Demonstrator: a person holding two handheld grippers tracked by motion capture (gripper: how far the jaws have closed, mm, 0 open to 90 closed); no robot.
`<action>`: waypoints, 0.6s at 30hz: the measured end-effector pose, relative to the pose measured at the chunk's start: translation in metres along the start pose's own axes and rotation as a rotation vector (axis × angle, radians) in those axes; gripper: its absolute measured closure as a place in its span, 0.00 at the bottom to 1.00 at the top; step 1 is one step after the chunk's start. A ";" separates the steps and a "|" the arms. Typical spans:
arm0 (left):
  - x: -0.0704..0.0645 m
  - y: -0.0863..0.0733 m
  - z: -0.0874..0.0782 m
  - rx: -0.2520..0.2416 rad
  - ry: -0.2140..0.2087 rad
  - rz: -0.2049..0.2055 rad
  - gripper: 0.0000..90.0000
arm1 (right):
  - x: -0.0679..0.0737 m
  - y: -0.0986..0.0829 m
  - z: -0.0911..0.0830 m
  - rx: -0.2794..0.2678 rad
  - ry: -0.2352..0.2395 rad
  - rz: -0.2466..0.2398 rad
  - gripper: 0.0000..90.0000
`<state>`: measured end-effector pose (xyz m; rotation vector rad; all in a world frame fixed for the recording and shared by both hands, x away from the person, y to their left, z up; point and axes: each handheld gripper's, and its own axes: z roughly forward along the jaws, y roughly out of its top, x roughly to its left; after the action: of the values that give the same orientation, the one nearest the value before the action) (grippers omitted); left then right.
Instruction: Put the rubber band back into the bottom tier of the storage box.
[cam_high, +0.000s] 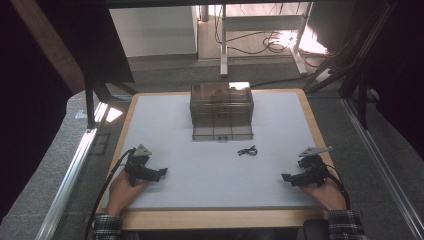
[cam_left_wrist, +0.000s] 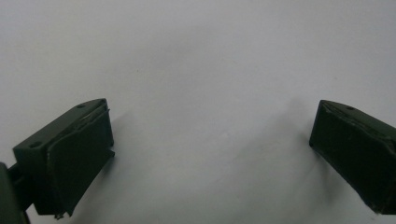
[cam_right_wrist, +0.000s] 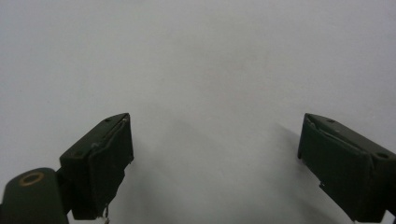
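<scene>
No readable text, labels, brands or numbers anywhere; nothing legible on the table, box or grippers.

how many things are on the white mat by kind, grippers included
grippers: 2, left gripper and right gripper, both open and empty
clear drawer box: 1, at the far middle
small black item: 1, in front of the box, too small to identify
total: 4

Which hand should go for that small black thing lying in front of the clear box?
Right, probably. The small black item lies right of centre, nearer the right tongs than the left tongs; both are open and empty.
</scene>
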<state>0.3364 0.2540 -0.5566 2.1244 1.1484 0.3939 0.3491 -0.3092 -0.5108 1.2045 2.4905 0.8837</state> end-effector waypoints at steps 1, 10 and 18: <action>0.000 0.000 0.000 0.000 0.000 0.000 0.00 | 0.000 0.001 0.000 0.008 -0.001 -0.010 0.12; 0.000 0.000 0.000 0.000 0.000 0.000 0.00 | 0.005 0.008 0.001 0.053 -0.006 -0.056 0.17; 0.000 0.000 0.000 0.000 0.000 0.000 0.00 | 0.003 0.015 0.002 0.067 0.011 -0.047 0.20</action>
<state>0.3364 0.2541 -0.5566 2.1242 1.1483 0.3940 0.3576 -0.2986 -0.5031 1.1588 2.5654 0.8035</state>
